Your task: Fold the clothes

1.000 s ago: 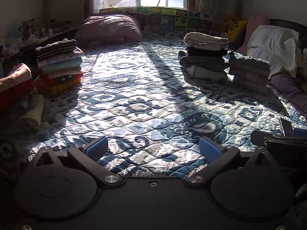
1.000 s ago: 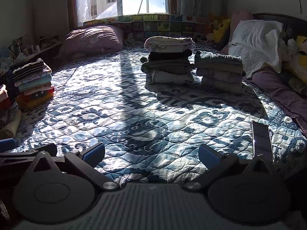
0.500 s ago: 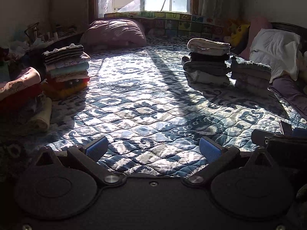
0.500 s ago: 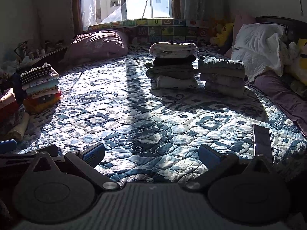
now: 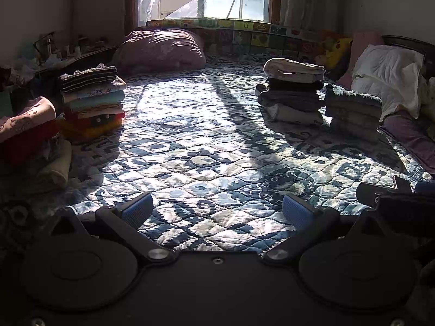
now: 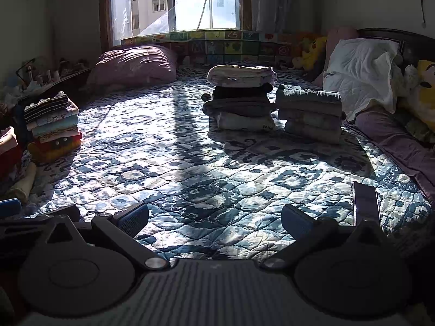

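Folded clothes stand in stacks on the blue patterned quilt [image 5: 212, 146]. A colourful stack [image 5: 92, 100] sits at the left, with a second pile [image 5: 30, 135] nearer me. Two grey and cream stacks [image 6: 242, 100] [image 6: 310, 114] stand at the back right. My left gripper [image 5: 216, 212] hangs open low over the quilt's near edge, nothing between its blue pads. My right gripper [image 6: 214, 220] is open too, beside the left one, and holds nothing. Part of the right gripper's body [image 5: 394, 198] shows at the right of the left wrist view.
A dark phone [image 6: 365, 206] lies on the quilt by the right gripper's right finger. A pink pillow [image 5: 160, 49] and a white pillow [image 5: 388, 76] lie at the back. A cluttered shelf [image 5: 54, 54] runs along the left wall. Soft toys [image 6: 421, 92] sit at the right.
Both cameras have tilted upward and drawn slightly back, so the window and stacks sit lower in view. Both grippers stay open and nothing on the bed has moved.
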The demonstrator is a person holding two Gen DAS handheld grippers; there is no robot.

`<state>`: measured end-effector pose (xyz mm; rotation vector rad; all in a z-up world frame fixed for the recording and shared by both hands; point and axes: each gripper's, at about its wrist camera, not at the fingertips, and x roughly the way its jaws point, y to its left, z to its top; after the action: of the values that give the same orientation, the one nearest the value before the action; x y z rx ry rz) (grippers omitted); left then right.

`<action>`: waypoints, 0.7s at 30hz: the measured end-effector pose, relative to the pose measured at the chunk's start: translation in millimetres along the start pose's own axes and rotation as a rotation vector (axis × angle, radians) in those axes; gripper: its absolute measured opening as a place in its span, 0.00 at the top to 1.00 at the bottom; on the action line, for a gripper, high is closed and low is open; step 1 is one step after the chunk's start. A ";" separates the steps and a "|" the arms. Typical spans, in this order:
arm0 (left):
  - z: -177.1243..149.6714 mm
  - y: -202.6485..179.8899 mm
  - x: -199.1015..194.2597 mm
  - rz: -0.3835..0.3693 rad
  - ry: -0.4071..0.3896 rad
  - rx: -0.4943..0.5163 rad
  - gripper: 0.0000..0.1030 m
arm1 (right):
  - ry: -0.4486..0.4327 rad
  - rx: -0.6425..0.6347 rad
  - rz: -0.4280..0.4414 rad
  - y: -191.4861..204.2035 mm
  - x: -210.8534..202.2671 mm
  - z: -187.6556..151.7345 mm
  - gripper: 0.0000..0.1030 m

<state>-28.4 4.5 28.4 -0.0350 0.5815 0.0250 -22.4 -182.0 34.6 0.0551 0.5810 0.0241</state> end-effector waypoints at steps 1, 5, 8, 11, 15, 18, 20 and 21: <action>0.3 0.4 1.7 0.001 0.002 -0.002 0.01 | 0.002 -0.004 -0.001 1.1 2.1 0.1 0.00; 0.9 1.7 8.5 -0.010 0.012 -0.009 0.01 | 0.019 -0.025 -0.020 5.0 14.6 0.7 0.00; 3.0 0.5 14.3 -0.046 0.022 -0.021 0.01 | 0.039 -0.040 -0.017 4.1 26.4 1.1 0.00; 7.3 -3.5 23.1 -0.011 0.008 0.006 0.01 | 0.047 -0.030 0.004 0.7 37.6 4.1 0.00; 13.0 -5.4 44.3 0.005 0.041 0.005 0.01 | 0.063 -0.027 0.013 -5.4 59.9 10.8 0.00; 17.6 -9.7 64.4 0.018 0.071 0.017 0.01 | 0.079 -0.019 0.026 -12.6 79.1 16.6 0.00; 21.0 -13.3 78.1 0.024 0.092 0.023 0.01 | 0.086 -0.016 0.033 -18.4 91.9 20.7 0.00; 22.6 -15.4 83.8 0.023 0.100 0.023 0.01 | 0.089 -0.015 0.037 -21.2 97.7 22.6 0.00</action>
<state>54.5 -8.8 1.6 -0.0074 0.6820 0.0387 71.8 -200.4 -1.3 0.0498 0.6686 0.0669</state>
